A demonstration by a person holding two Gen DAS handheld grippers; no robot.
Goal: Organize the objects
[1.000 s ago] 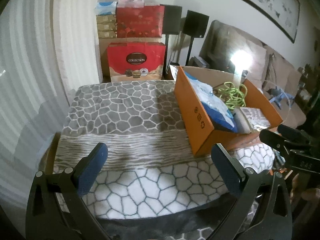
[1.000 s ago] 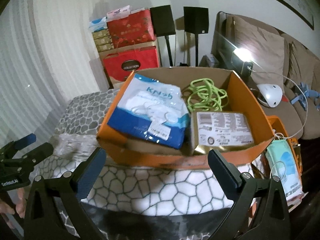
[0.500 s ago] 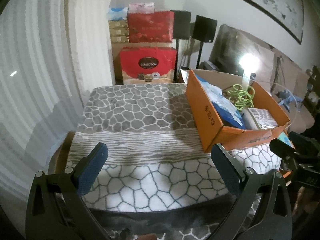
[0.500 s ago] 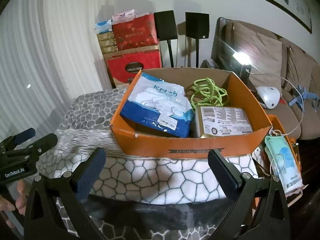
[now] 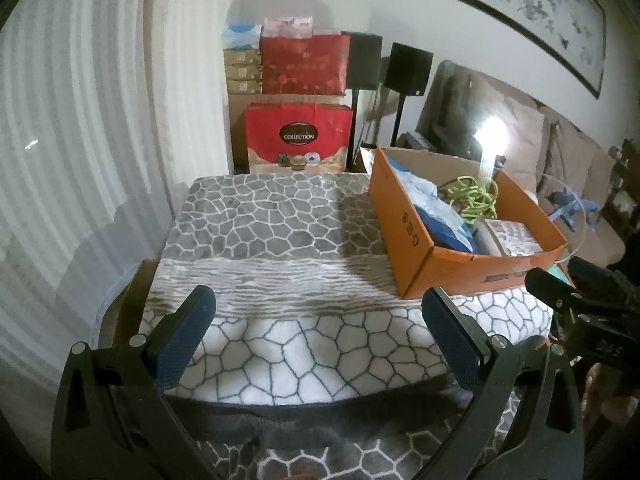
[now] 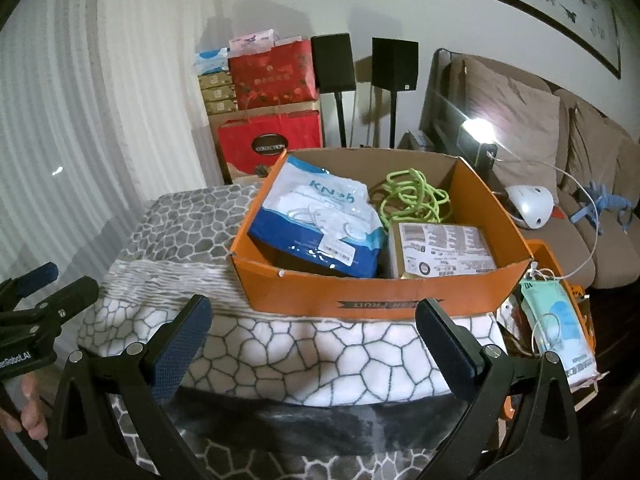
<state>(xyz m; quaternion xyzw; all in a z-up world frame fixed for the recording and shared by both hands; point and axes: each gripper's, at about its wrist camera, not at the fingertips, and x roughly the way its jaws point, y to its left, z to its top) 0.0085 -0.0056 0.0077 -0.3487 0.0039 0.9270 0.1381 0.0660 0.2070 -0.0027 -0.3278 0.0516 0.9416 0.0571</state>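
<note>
An orange cardboard box (image 6: 360,300) stands on a table covered by a grey-and-white stone-pattern blanket (image 6: 320,352). In it lie a blue-and-white KN95 mask pack (image 6: 320,220), a coiled green cord (image 6: 412,196) and a flat labelled box (image 6: 444,250). The orange box also shows at the right in the left wrist view (image 5: 408,236). My right gripper (image 6: 314,344) is open and empty, just in front of the box. My left gripper (image 5: 320,340) is open and empty over the blanket (image 5: 272,240), left of the box.
A pack of green-blue masks (image 6: 560,332) lies in a second orange box right of the table. Red gift boxes (image 5: 300,140) and two black speakers (image 5: 408,66) stand against the back wall. A sofa with a white device (image 6: 528,204) and a bright lamp (image 6: 476,128) is at the right.
Both grippers have pulled back from the table, so the orange box and blanket look farther away. Both stay open and empty.
</note>
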